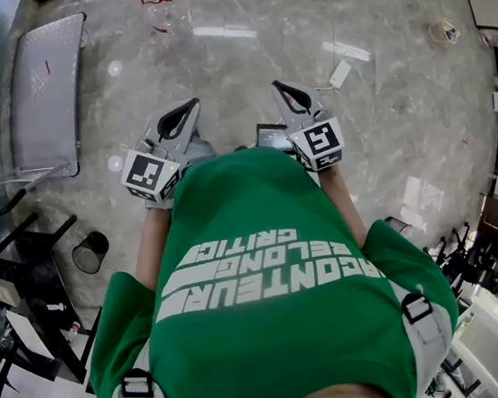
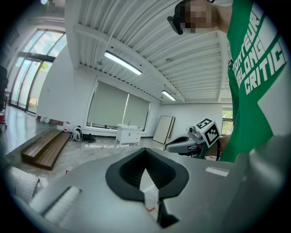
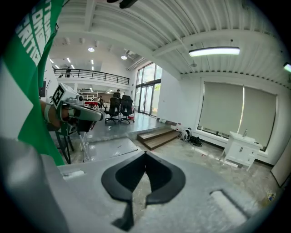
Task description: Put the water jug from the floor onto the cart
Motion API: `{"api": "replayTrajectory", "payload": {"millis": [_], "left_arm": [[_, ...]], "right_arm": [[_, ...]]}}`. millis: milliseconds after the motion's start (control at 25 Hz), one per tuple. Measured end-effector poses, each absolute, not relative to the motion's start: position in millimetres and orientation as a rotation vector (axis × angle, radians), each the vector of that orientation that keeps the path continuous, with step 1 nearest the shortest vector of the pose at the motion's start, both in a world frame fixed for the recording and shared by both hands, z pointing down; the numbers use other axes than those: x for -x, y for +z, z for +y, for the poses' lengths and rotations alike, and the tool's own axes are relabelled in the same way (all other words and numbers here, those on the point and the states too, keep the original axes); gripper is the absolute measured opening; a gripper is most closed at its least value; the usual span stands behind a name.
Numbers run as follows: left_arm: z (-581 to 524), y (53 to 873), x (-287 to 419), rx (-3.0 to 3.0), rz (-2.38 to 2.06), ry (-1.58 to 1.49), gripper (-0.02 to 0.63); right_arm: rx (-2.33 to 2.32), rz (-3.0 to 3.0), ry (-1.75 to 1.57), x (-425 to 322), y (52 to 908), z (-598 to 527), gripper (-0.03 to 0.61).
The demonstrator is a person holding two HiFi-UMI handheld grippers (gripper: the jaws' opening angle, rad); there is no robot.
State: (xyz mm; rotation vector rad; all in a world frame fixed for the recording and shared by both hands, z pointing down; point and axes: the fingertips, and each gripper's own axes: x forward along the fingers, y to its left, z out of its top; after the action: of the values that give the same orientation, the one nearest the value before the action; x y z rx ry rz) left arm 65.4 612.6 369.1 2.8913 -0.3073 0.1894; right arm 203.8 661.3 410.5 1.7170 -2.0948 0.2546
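At the top of the head view the water jug point(image 1: 162, 11) stands on the floor, clear with a red top. Left of it lies the cart point(image 1: 45, 92), a flat grey platform with a dark handle frame at its near end. I hold both grippers side by side in front of a green shirt, well short of the jug. My left gripper point(image 1: 193, 105) point(image 2: 145, 151) is shut with nothing in it. The right gripper point(image 1: 277, 85) point(image 3: 145, 155) is shut and empty too. Each gripper view shows the other gripper beside it.
A dark round bin point(image 1: 90, 253) stands near the cart's handle end. Small white items point(image 1: 340, 72) and a tape roll point(image 1: 443, 31) lie on the marble floor to the right. Wooden steps point(image 3: 157, 138), a white cabinet point(image 2: 129, 134) and office chairs point(image 3: 119, 110) line the room.
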Motion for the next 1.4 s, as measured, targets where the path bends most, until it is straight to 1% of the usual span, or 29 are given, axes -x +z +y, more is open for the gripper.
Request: {"api": "replayTrajectory", "payload": {"millis": [360, 800, 1040, 1400], "left_arm": [[556.7, 370.9, -22.7, -2.888, -0.272, 0.16, 0.014], [498.9, 374.2, 33.8, -2.865, -0.388, 0.113, 0.014], [488.8, 376.3, 40.1, -2.829, -0.429, 0.075, 0.015], [447.9, 377.0, 32.8, -2.808, -0.517, 0.069, 0.015]], "right_arm": [[-1.704, -2.047, 0.258, -160.6, 409.3, 609.9, -0.008], [-1.569, -2.076, 0.199, -97.9, 413.0, 558.1, -0.008], [-1.51, -2.085, 0.193, -87.4, 414.5, 540.4, -0.008], [-1.469, -2.138, 0.204, -98.8, 422.4, 497.3, -0.008]]}}
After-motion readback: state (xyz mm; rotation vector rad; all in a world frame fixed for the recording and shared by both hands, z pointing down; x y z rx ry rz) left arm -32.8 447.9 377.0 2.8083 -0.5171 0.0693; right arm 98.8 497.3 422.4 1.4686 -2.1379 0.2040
